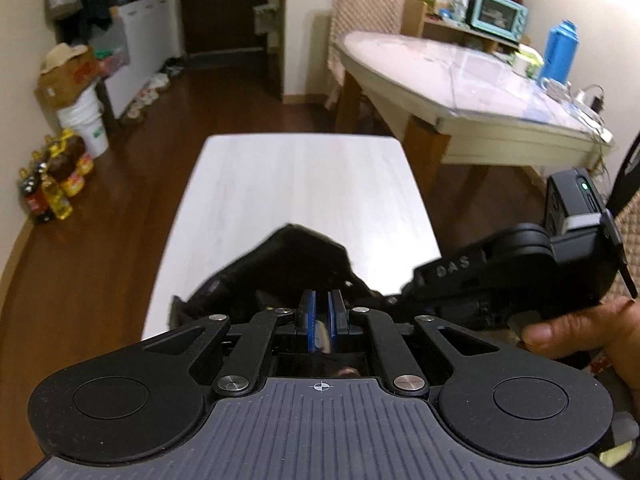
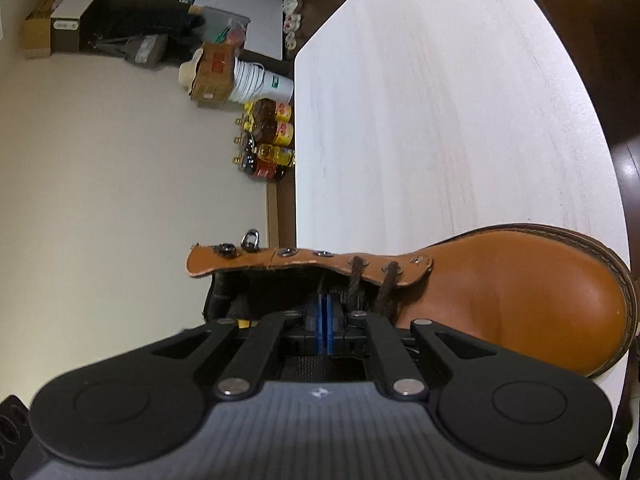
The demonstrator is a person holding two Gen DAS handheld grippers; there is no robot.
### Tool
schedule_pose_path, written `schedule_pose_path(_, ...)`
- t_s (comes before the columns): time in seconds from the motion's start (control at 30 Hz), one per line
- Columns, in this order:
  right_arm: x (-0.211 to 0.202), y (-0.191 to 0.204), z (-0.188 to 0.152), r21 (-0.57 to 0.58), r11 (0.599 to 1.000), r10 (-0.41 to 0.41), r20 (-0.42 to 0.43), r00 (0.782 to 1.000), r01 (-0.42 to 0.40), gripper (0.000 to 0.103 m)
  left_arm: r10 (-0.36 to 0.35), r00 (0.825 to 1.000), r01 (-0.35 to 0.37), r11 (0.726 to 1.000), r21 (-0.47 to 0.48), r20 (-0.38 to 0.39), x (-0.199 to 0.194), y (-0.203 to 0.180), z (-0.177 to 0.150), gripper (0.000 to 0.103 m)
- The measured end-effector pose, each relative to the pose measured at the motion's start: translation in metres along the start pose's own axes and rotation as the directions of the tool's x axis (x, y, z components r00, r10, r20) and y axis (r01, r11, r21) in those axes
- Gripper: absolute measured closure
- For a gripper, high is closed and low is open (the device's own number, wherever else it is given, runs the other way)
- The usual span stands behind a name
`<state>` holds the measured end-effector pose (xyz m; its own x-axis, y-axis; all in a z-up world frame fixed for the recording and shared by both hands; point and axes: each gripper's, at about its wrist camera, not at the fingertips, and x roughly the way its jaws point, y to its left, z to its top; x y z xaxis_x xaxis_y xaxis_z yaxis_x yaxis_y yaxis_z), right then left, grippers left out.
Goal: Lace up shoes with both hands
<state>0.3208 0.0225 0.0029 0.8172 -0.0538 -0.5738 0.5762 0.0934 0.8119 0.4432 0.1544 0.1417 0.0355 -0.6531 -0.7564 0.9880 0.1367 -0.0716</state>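
Observation:
A tan leather boot (image 2: 520,292) lies on the white table (image 2: 440,100), toe to the right in the right wrist view. Brown lace (image 2: 356,280) runs through its lower eyelets; the upper eyelets (image 2: 286,253) are bare. My right gripper (image 2: 323,298) is shut over the boot's opening, and a thin lace strand rises from its pads. In the left wrist view my left gripper (image 1: 322,294) has its blue pads a narrow gap apart, a blurred strand between them, just before a dark, blurred part of the boot (image 1: 280,264). A hand (image 1: 580,332) holds the right gripper's housing (image 1: 500,276).
The white table (image 1: 300,184) stretches away beyond the boot. A larger dining table (image 1: 460,80) stands at the back right with a blue flask (image 1: 560,52) and a small oven (image 1: 496,14). Oil bottles (image 1: 52,188), a bucket and a cardboard box sit on the floor at left.

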Motion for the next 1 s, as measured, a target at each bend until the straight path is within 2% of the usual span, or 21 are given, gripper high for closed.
schedule_pose_path(0.3,-0.007,0.002,-0.009,-0.015,1.000,0.003,0.037,0.999,-0.002,0.099,-0.028,0.999,0.029,0.999,0.031,-0.014,0.008,0.003,0.001,0.097)
schedule_pose_path(0.63,-0.006,0.018,-0.019,-0.124,0.989,-0.069,0.089,0.994,0.080,0.099,-0.047,0.997,0.050,0.998,0.042,-0.053,0.017,0.005,0.001,0.097)
schedule_pose_path(0.87,-0.005,0.016,-0.013,-0.096,0.995,-0.026,0.109,0.994,0.037,0.099,-0.064,0.993,0.071,0.995,0.067,-0.097,0.029,0.000,0.004,0.097)
schedule_pose_path(1.0,-0.007,0.015,-0.007,-0.085,0.996,-0.011,0.088,0.996,0.019,0.095,-0.065,0.990,0.075,0.994,0.074,-0.127,0.037,-0.004,0.003,0.096)
